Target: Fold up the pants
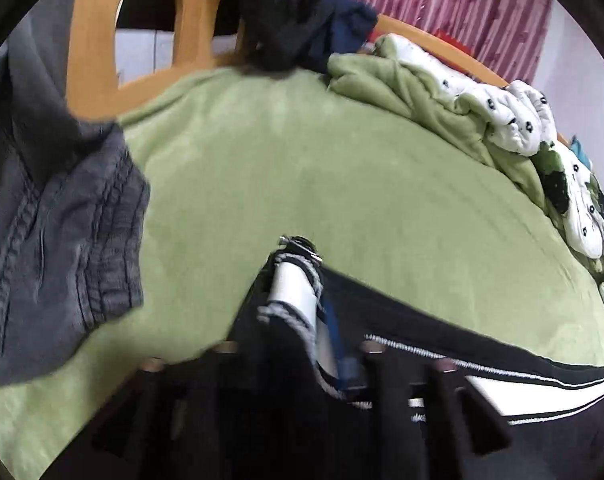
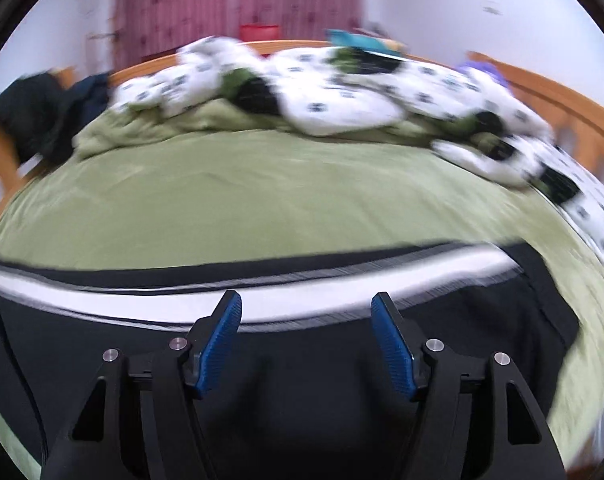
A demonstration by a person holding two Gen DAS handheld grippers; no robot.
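Black track pants with white side stripes [image 2: 262, 300] lie on a green bedsheet [image 2: 242, 200].
Left gripper [image 1: 326, 344] pinches the pants' bunched cloth; right gripper [image 2: 306, 332] hovers over them, spread wide, holding nothing.

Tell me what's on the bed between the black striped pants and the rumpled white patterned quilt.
Nothing: in the right wrist view only bare green bedsheet lies between the black pants and the quilt.

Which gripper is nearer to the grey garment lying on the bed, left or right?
Left. The grey garment lies just left of the left gripper, which is shut on the black pants. The right gripper hangs open over the pants, and its view shows no grey garment.
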